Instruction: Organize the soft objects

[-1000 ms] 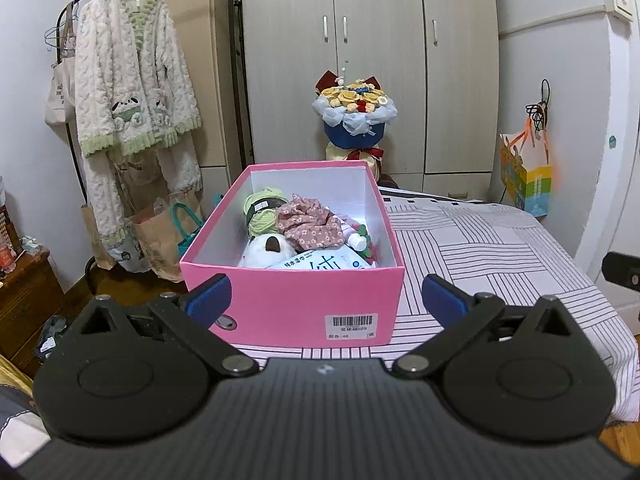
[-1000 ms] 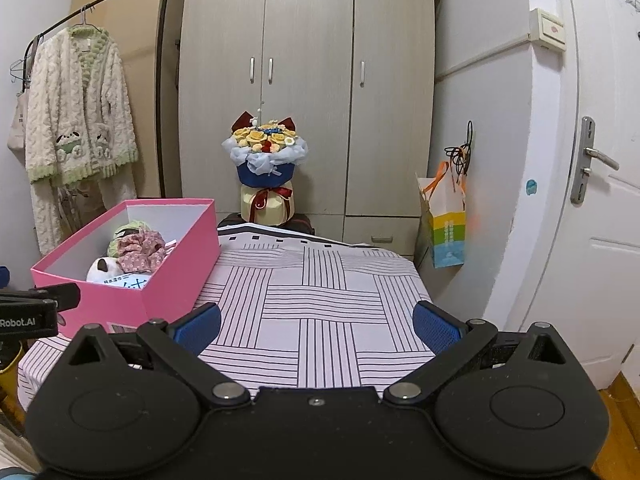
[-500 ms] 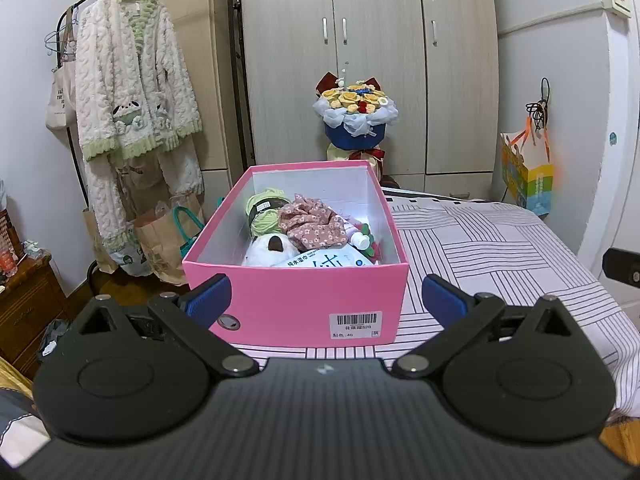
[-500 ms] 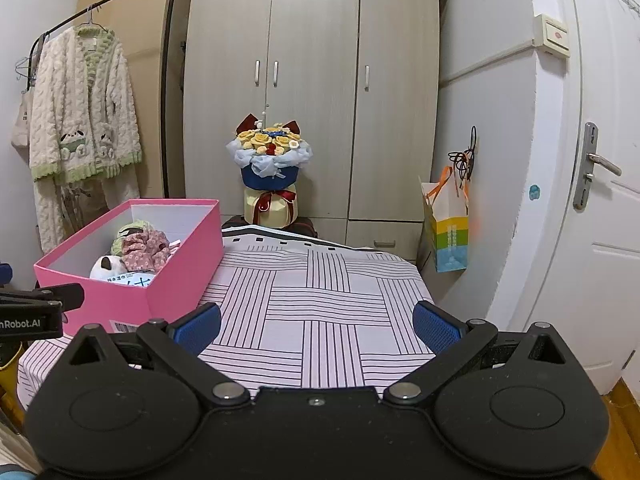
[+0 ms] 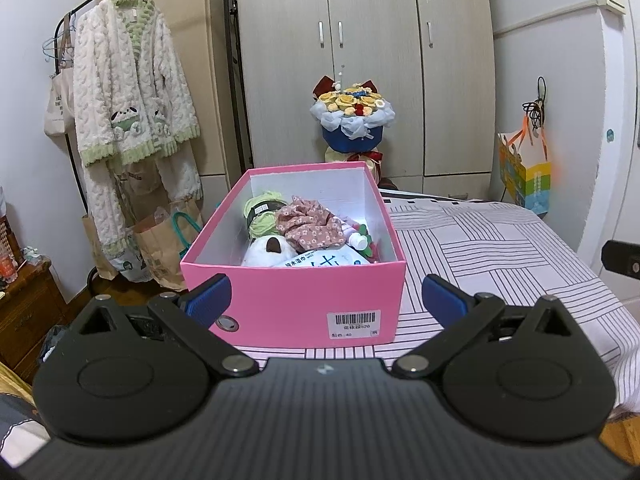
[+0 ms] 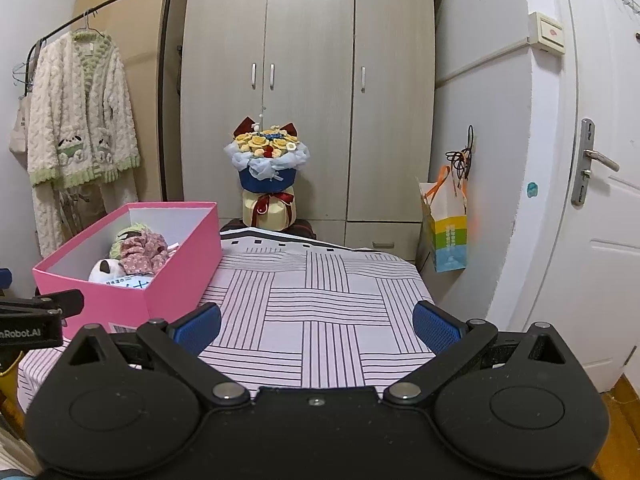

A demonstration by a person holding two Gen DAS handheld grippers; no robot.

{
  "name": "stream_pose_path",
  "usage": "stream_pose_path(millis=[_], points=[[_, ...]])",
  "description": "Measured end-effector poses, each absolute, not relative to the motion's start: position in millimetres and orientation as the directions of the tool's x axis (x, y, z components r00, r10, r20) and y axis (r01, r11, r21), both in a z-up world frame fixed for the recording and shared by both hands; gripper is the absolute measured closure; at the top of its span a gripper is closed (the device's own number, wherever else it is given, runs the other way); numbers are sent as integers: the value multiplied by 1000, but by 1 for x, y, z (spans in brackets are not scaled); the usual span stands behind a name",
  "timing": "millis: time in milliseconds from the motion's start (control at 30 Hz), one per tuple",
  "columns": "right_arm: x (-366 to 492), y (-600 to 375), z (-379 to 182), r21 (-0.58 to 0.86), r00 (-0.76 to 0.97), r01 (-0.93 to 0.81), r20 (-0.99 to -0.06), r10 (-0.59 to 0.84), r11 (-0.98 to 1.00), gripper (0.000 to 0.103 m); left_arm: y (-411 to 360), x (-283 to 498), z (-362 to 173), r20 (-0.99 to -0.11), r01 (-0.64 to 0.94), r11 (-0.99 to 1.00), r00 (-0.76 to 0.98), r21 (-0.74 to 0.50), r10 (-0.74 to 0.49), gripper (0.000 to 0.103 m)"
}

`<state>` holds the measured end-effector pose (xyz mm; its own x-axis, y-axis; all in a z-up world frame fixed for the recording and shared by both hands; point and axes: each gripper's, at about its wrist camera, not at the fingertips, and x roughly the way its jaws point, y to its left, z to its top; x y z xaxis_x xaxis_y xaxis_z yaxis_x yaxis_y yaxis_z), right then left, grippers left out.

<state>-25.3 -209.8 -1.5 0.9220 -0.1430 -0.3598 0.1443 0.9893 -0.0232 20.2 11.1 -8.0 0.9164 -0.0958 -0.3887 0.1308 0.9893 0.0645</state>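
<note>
Since the earlier frames, both views sit slightly farther back from the pink box, and nothing in it has shifted. Left claw is spread wide and holds nothing; right claw is likewise spread and holds nothing. Box rests on the striped bedcover, at its left side, with the floral cloth, green yarn and white plush inside. Beyond the bed stand a bouquet, the wardrobe and a hanging robe. Gift bag hangs beside the white door.
</note>
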Motion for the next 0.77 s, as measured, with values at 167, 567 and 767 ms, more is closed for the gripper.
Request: stream_pose_path(millis=[167,567,767], points=[[-30,-209,-2,-7,928,132,-351,-126,991,0,12,19,-9,-377,142,989,919,48,-114,0],[-27,-207,-6,-11,919,137,-371,-132,990,0,15,21,-8,-370,121,992,924,42,-97,0],[-25,-209,-9,-13,914,141,-382,-136,990,0,16,20,-9,-370,121,992,924,44,-96,0]])
